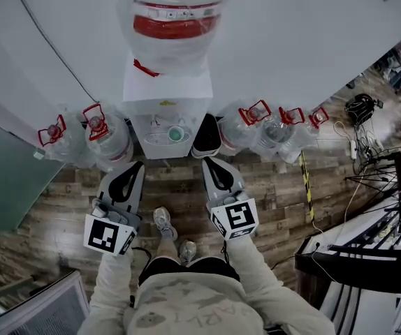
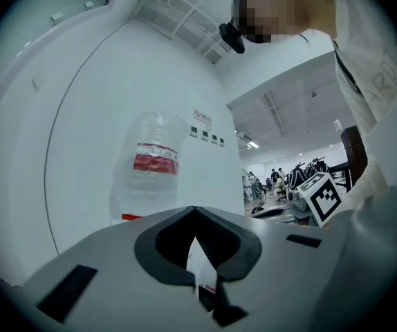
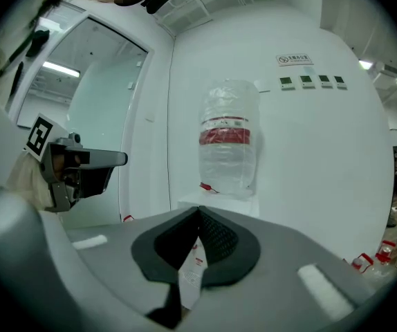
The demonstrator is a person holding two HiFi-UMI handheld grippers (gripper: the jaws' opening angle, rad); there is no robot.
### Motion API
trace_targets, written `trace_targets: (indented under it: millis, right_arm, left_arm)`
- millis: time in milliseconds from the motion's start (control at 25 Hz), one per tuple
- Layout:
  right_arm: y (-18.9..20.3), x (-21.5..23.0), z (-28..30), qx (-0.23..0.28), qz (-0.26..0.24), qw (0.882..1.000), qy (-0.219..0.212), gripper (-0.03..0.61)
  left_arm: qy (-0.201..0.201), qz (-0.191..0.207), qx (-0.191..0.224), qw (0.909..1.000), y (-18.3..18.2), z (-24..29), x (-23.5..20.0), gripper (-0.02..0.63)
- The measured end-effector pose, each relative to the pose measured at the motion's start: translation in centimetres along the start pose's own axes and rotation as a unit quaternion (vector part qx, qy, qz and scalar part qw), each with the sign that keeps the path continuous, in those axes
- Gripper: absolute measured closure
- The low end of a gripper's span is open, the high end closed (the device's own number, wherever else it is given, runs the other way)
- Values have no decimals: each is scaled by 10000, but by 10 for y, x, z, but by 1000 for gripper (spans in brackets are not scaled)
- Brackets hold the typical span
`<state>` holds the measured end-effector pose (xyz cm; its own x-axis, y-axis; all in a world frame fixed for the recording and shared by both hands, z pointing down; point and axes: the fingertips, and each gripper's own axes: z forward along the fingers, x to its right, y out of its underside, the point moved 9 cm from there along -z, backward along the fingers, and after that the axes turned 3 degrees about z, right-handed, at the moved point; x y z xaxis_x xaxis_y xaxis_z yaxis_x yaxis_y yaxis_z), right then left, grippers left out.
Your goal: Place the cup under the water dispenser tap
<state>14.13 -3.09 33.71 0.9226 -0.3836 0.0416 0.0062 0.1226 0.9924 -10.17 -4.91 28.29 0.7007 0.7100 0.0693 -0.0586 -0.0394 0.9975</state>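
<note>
Plastic spare jugs [image 1: 99, 142], clear with red handles, stand on the wood-plank floor [image 1: 270, 187] at the left. Next comes the left gripper [image 1: 136, 165], smooth grey shells with dark scooped pads, tips pressed together on nothing. At centre, the boxy white water dispenser [image 1: 167, 93] carries an upturned clear bottle [image 1: 175, 19] with a red band. The small round teal cup [image 1: 176, 134] sits in its recess on the oval tray. The right gripper [image 1: 207, 160] is likewise closed and empty.
</note>
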Motion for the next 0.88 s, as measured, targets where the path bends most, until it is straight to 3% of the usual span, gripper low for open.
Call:
trace_targets:
  millis: [880]
  right_arm:
    - [-75, -31, -76, 656, -363, 9972, 20, 569]
  left_arm:
    - [-42, 239, 503, 9984, -68, -47, 46, 607]
